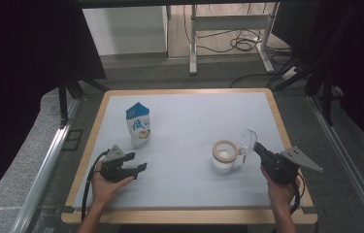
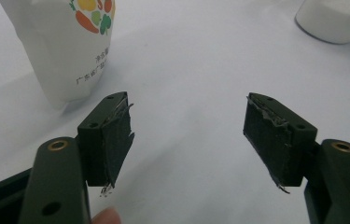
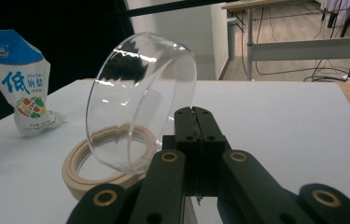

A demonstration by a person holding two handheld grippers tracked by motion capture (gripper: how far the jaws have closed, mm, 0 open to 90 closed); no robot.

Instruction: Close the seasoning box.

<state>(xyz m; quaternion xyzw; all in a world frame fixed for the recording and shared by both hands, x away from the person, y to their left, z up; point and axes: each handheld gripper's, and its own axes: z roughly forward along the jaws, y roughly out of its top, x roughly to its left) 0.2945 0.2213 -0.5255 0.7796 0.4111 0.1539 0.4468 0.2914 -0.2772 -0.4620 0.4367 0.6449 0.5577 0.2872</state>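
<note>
A white and blue salt bag (image 1: pixel 138 125) stands upright on the left half of the white table (image 1: pixel 189 102). In the left gripper view the bag (image 2: pixel 67 46) rises at upper left. My left gripper (image 1: pixel 137 161) lies just in front of it, open, and nothing is between its pads (image 2: pixel 189 130). On the right stands a glass jar (image 1: pixel 224 156) with white contents and a beige rim ring (image 3: pixel 93 163). Its clear lid (image 1: pixel 248 140) is tipped up and open. My right gripper (image 1: pixel 257 147) is shut, its tips (image 3: pixel 196 114) right against the lid (image 3: pixel 140 102).
The jar (image 2: pixel 336 18) sits far off at the top right of the left gripper view. A wooden border (image 1: pixel 279 121) frames the table. Behind the table are a desk frame (image 1: pixel 228 24) and cables (image 1: pixel 245 44) on the floor. Dark curtains hang at both sides.
</note>
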